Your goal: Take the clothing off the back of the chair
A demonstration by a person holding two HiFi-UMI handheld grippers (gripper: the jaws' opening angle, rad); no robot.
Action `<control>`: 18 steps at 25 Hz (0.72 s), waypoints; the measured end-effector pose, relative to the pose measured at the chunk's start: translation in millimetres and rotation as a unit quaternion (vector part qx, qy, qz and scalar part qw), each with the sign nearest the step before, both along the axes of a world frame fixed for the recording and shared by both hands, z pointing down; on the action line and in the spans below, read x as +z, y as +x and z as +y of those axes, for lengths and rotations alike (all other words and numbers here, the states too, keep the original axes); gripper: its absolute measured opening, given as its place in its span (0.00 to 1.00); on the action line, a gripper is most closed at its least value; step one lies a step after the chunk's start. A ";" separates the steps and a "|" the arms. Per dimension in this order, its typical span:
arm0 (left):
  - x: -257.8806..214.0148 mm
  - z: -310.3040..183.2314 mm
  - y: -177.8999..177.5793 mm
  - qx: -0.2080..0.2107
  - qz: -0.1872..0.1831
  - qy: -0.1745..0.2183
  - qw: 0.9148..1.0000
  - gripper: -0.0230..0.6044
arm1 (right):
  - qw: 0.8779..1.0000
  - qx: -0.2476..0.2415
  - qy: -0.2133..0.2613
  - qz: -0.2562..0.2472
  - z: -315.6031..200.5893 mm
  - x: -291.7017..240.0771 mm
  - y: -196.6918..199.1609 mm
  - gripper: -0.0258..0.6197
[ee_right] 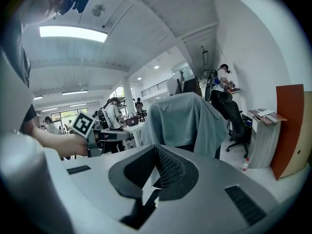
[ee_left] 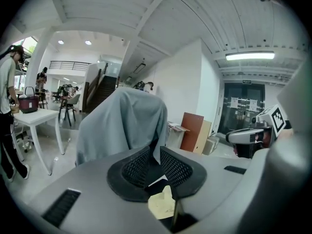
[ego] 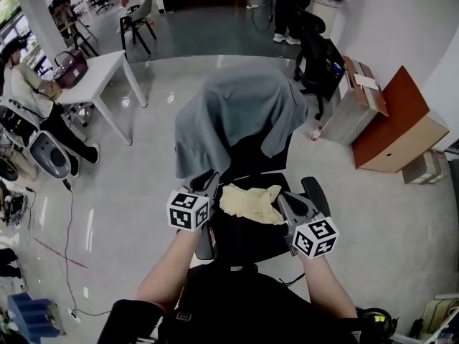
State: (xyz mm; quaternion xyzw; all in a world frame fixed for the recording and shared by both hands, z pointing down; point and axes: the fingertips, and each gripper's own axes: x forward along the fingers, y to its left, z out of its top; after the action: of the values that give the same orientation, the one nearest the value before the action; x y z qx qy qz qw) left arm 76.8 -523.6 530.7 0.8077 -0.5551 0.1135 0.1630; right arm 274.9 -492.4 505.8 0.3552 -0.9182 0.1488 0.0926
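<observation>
While the grey shirt (ego: pixel 237 113) hangs untouched over the office chair (ego: pixel 244 241) back, left gripper (ee_left: pixel 157 162) is a crack apart and empty, right gripper (ee_right: pixel 155 167) pressed together and empty. Both should spread, pinch the shirt's top edge, then lift up and clear. Yellow cloth (ego: pixel 251 203) on the seat and the armrest (ego: pixel 316 192) lie in the path; another black chair (ego: pixel 315 63) stands behind.
</observation>
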 end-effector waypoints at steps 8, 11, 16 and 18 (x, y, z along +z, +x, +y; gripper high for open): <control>18.0 -54.1 -31.8 -0.006 -0.012 -0.006 1.000 0.29 | 1.000 0.016 0.011 0.015 -64.3 -2.0 -27.9 0.06; 26.1 -82.6 -45.3 -0.027 -0.035 -0.015 0.999 0.46 | 1.000 0.013 0.011 0.014 -88.4 -2.9 -37.0 0.06; 39.5 -124.8 -52.8 -0.041 -0.034 -0.027 0.998 0.54 | 0.999 0.017 0.002 0.027 -115.6 8.3 -40.6 0.06; 45.3 -136.2 -58.3 -0.041 -0.036 -0.034 0.998 0.55 | 0.999 0.017 0.000 0.040 -125.3 15.8 -45.3 0.06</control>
State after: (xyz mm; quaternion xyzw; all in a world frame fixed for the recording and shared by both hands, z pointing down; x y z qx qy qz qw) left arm 18.5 -659.7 576.0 0.7737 -0.5890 0.1546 0.1749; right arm 229.6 -617.8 521.6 0.3760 -0.9077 0.1364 0.1268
